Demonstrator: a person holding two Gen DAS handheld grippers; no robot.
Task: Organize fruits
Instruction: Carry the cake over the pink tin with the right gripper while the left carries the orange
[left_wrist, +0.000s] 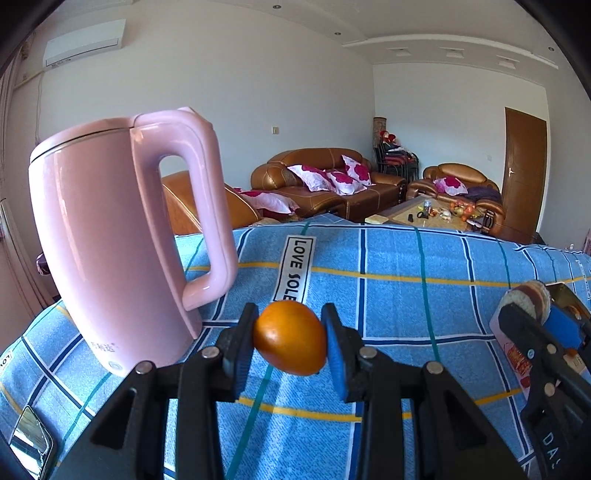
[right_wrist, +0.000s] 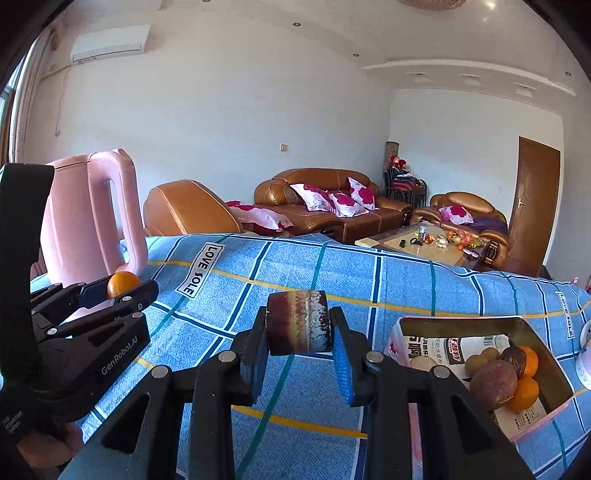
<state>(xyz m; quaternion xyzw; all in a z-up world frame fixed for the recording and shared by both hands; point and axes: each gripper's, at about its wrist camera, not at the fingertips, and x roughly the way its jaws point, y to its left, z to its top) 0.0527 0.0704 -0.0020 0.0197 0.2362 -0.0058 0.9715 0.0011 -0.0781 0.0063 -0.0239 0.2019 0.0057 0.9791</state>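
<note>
My left gripper (left_wrist: 290, 341) is shut on a small orange fruit (left_wrist: 290, 343), held just above the blue checked cloth (left_wrist: 406, 295). The right wrist view shows the same gripper (right_wrist: 120, 290) with the orange fruit (right_wrist: 123, 281) at the left. My right gripper (right_wrist: 298, 332) is shut on a short dark red-brown cylindrical piece (right_wrist: 298, 321), pale at its cut end (left_wrist: 526, 299). It hovers left of an open box (right_wrist: 461, 325). Inside the box lie a brown passion fruit (right_wrist: 493, 384), oranges (right_wrist: 526, 393) and several smaller fruits.
A tall pink kettle (left_wrist: 110, 236) stands on the cloth just left of my left gripper. A phone (left_wrist: 31, 439) lies at the near left corner. A white cup (right_wrist: 585, 354) sits right of the box. Sofas and a coffee table fill the room behind.
</note>
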